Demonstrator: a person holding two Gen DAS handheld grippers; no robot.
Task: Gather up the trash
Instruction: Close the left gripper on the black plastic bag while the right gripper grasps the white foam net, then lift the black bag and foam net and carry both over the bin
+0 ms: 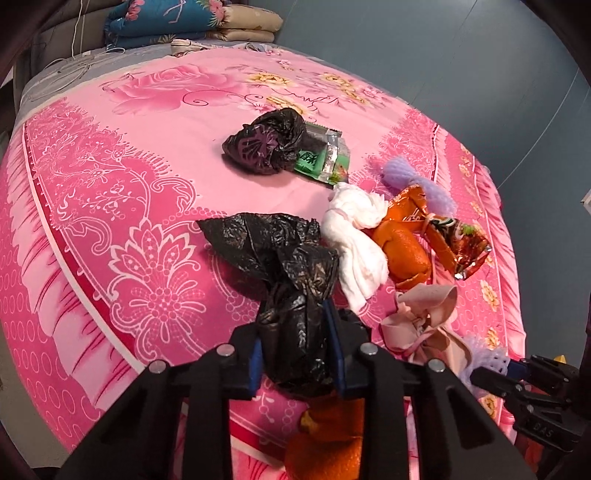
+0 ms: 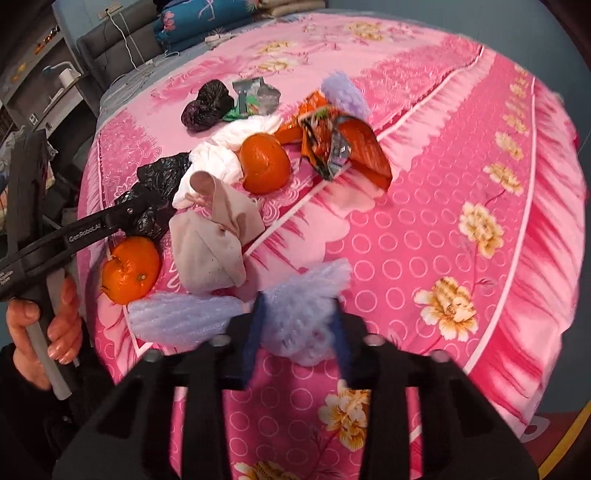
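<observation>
Two grippers worked over a bed spread with a pink floral sheet (image 1: 155, 162). The left gripper (image 1: 297, 354) was clamped narrowly on a crumpled black plastic bag (image 1: 280, 258), whose loose end lay on the sheet. The right gripper (image 2: 297, 332) had its blue pads on either side of a pale lilac foam fruit net (image 2: 295, 317), closed against it near the bed's front edge.

Between them the trash lay in a loose heap: a white crumpled tissue (image 1: 356, 236), a beige crumpled cloth-like wrapper (image 2: 214, 240), orange mandarin peel shaped like whole fruit (image 2: 264, 162), another such peel (image 2: 131, 269) just under the left gripper, and an orange foil snack packet (image 2: 347, 147). Farther back sat a second knotted dark plastic bag (image 1: 264, 142) touching a green and clear snack wrapper (image 1: 321, 155), with another lilac foam net (image 1: 417, 184) near the packet.

At the head of the bed lay folded blue floral quilts (image 1: 166, 16); a grey-blue wall (image 1: 461, 66) stood behind.
</observation>
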